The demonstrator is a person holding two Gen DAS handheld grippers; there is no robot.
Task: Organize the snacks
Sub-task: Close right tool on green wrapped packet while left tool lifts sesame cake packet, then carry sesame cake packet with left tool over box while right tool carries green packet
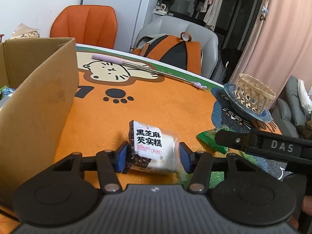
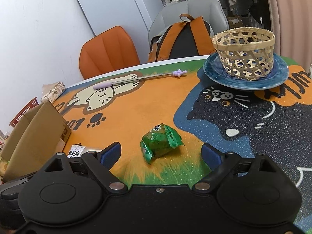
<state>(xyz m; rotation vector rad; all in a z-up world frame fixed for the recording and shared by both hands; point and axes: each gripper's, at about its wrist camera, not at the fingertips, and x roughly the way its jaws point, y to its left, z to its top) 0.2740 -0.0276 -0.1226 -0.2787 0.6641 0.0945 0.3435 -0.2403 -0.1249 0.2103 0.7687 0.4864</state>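
Observation:
My left gripper (image 1: 153,157) is shut on a white and black sesame cake packet (image 1: 150,148), held just over the orange cat mat (image 1: 156,107). The packet's corner also shows in the right wrist view (image 2: 77,150). A green snack packet (image 2: 160,144) lies on the mat between the open blue pads of my right gripper (image 2: 161,153), which is not touching it. The green packet's edge shows in the left wrist view (image 1: 209,139), beside the right gripper's black body (image 1: 263,144). A woven basket (image 2: 243,53) sits on a blue plate (image 2: 218,76) at the far right.
An open cardboard box (image 1: 39,101) stands at the left, close to my left gripper. A lilac telescopic pointer (image 1: 136,68) lies across the far side of the mat. An orange chair (image 1: 83,23) and a grey chair with a backpack (image 1: 175,48) stand behind the table.

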